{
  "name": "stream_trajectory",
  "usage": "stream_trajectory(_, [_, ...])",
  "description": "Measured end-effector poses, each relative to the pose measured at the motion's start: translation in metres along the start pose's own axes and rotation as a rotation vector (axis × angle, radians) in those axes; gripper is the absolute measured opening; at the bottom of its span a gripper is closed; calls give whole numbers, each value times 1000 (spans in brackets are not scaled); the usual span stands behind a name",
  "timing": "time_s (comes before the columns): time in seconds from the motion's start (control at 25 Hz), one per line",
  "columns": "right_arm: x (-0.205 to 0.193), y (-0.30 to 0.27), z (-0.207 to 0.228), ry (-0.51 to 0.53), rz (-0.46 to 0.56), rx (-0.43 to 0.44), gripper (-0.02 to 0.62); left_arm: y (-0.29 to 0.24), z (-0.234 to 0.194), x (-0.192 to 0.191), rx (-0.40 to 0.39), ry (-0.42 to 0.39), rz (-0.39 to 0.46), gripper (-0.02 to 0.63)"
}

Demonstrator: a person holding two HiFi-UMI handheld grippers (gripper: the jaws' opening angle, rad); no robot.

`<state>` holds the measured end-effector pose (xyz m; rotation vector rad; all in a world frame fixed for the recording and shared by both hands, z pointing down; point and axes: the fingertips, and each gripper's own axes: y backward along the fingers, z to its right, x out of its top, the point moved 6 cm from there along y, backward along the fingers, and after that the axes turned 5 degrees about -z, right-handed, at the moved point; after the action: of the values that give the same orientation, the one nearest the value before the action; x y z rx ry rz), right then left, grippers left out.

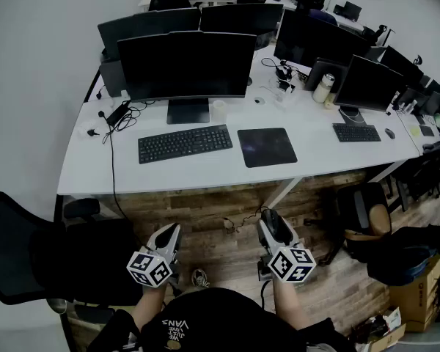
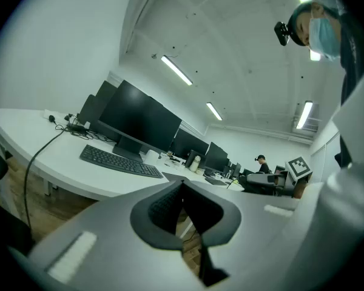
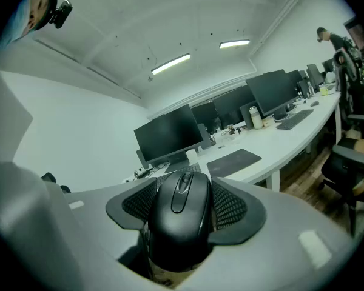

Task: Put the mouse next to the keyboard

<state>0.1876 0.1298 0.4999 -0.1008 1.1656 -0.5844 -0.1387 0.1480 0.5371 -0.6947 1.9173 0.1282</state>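
Note:
A black mouse sits between the jaws of my right gripper, whose pads press on its two sides. In the head view that gripper hangs over the wooden floor, in front of the white desk and short of its edge. On the desk lies a black keyboard with a dark mouse pad to its right. My left gripper is also below the desk edge; its jaws meet with nothing between them. The keyboard shows ahead of it.
A large monitor stands behind the keyboard, with a white cup next to its foot. A black office chair is at my left, another chair at the right. Further right are a second keyboard and monitors.

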Motion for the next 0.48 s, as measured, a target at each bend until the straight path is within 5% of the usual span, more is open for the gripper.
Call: stream_trajectory(0.48, [-11, 41, 12, -16, 12, 66, 282, 34, 53, -30, 33, -7, 16, 2])
